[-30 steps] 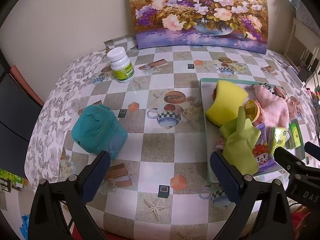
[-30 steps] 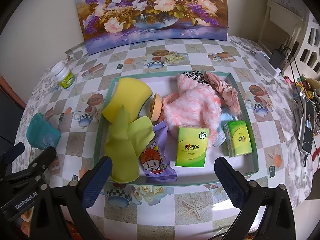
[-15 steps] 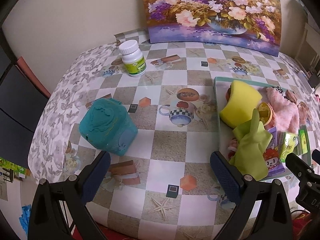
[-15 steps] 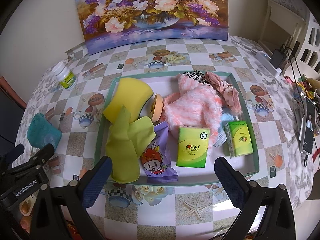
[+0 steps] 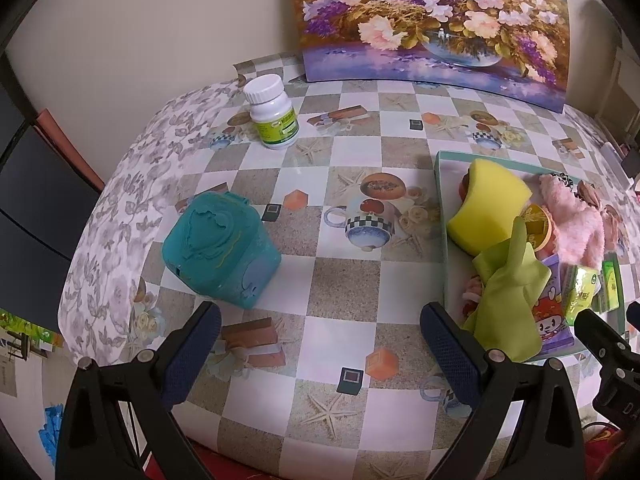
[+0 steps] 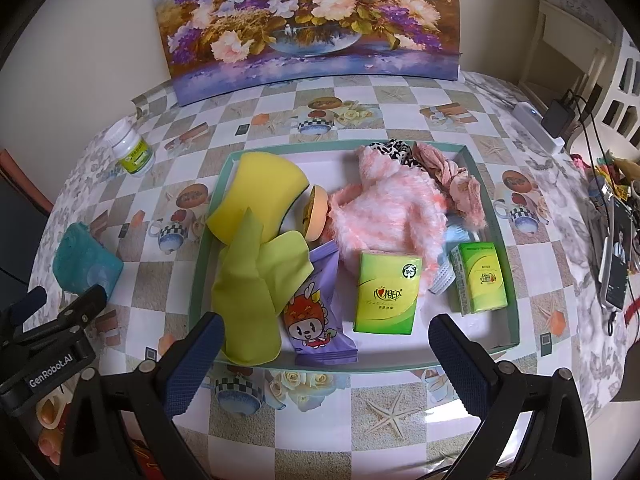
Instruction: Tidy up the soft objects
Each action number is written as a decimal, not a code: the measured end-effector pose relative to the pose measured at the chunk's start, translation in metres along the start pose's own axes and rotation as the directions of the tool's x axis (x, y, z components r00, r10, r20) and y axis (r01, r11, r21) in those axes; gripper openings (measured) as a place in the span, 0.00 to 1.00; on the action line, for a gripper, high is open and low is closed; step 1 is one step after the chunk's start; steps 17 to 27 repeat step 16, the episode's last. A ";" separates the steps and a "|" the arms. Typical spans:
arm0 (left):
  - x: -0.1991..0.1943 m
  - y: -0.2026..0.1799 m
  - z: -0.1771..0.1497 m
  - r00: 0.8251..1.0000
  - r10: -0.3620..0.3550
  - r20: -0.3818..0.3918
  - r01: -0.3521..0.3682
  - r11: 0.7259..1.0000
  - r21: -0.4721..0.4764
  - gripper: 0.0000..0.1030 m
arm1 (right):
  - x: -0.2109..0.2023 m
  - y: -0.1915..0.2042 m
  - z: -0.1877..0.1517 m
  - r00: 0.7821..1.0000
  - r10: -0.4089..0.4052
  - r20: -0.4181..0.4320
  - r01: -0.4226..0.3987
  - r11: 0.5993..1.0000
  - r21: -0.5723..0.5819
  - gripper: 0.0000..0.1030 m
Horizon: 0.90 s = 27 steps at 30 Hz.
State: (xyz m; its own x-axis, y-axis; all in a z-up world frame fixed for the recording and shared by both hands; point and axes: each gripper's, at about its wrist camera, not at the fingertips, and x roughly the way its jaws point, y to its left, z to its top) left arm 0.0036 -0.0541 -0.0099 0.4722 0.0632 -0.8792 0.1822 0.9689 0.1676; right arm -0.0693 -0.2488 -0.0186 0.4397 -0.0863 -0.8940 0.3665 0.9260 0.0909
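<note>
Both grippers are spread wide and holding nothing: left gripper (image 5: 320,354) hovers near the teal box (image 5: 219,251), right gripper (image 6: 326,360) over the tray (image 6: 496,216).

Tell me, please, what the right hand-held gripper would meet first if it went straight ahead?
Probably the tissue pack in the tray, which lies centred ahead of the open right hand-held gripper; depth is unclear.

A flower painting (image 6: 308,24) leans against the cream wall (image 5: 140,28) behind the checked tablecloth (image 5: 344,292).
</note>
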 end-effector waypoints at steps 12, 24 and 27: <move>-0.002 0.002 0.000 1.000 0.001 0.012 -0.001 1.000 -0.005 0.97 | 0.002 0.001 0.000 1.000 0.000 -0.003 0.000 1.000 -0.002 1.00; -0.001 0.002 0.000 1.000 -0.002 0.009 0.002 1.000 -0.006 0.97 | 0.004 0.001 -0.002 1.000 0.000 -0.005 0.000 1.000 -0.004 1.00; -0.001 0.002 0.000 1.000 -0.002 0.009 0.002 1.000 -0.006 0.97 | 0.004 0.001 -0.002 1.000 0.000 -0.005 0.000 1.000 -0.004 1.00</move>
